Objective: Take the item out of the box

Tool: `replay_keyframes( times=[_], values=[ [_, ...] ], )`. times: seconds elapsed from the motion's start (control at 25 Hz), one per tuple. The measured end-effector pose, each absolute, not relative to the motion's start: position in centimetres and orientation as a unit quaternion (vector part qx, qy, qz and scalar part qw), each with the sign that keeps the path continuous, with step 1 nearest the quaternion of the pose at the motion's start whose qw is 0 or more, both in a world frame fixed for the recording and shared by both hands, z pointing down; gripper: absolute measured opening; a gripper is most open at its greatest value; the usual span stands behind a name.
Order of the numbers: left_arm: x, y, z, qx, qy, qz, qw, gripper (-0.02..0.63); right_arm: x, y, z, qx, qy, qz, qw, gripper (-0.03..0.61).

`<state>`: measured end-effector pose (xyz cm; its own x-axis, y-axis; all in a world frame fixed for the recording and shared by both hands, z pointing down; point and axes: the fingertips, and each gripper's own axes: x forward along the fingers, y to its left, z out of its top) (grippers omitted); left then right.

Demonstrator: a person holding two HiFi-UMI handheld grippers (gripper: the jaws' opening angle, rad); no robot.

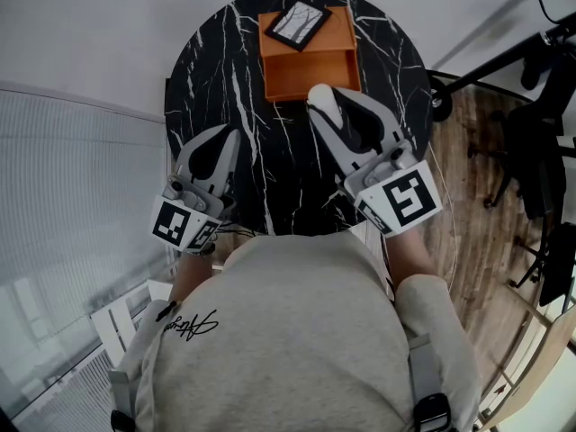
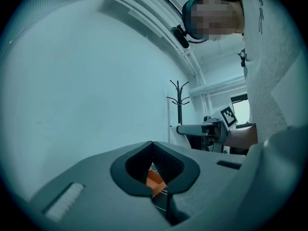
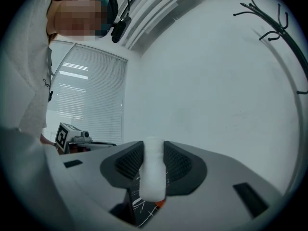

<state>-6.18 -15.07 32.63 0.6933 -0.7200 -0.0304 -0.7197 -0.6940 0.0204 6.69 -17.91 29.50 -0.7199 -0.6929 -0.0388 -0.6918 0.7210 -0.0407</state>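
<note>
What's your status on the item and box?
Left gripper shut, empty, short of the orange box. Right gripper shut on white item at the box's front edge. Patterned card on box top, not in the way.

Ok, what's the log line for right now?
right gripper: shut on white item | left gripper: shut, empty | orange box: on black table

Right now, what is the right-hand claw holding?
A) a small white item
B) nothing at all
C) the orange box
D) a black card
A: in the right gripper view, the right gripper has its two jaws pressed on either side of a white item.
</note>
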Motion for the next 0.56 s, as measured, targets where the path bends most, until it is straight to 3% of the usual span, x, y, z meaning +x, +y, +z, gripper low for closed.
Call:
replay_keyframes(
  times=[0.56],
  values=[
    [-6.09, -14.96, 32.93, 0.919, -0.394, -0.022, 0.007, 0.003, 7.08, -17.80, 29.46, -0.378, 0.925, -0.007, 0.026, 0.132]
  ],
)
